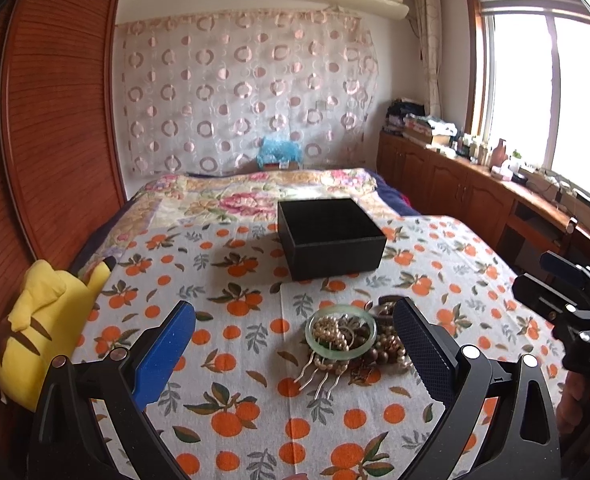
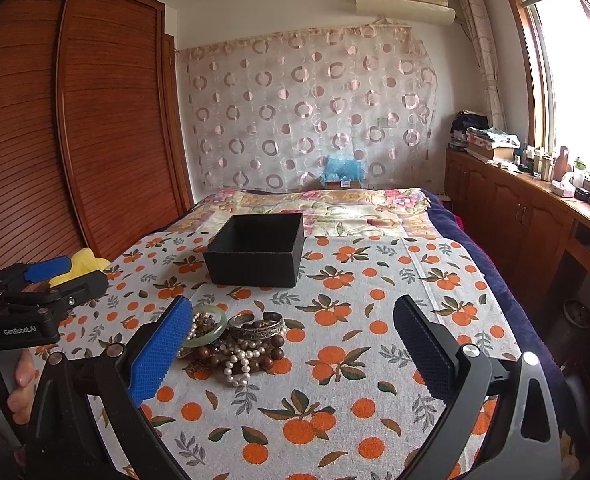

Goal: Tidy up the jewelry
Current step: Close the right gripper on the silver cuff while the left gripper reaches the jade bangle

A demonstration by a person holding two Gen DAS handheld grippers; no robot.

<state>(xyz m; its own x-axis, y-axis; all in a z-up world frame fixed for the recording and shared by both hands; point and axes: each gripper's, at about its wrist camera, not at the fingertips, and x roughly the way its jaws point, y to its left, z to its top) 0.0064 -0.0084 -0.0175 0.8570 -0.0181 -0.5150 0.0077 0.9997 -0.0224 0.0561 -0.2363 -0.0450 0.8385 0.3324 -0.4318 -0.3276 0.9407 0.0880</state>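
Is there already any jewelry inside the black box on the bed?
No: the right wrist view shows the black box with a bare dark interior, and the jewelry pile lies on the cloth in front of it.

The cloth under the tools was pale grey, printed with orange fruit and green-grey leaves; the box beyond the fingers was matte black; the bangle between the left tool's fingers was translucent pale green; the plush toy far to its left was yellow with brown stripes.
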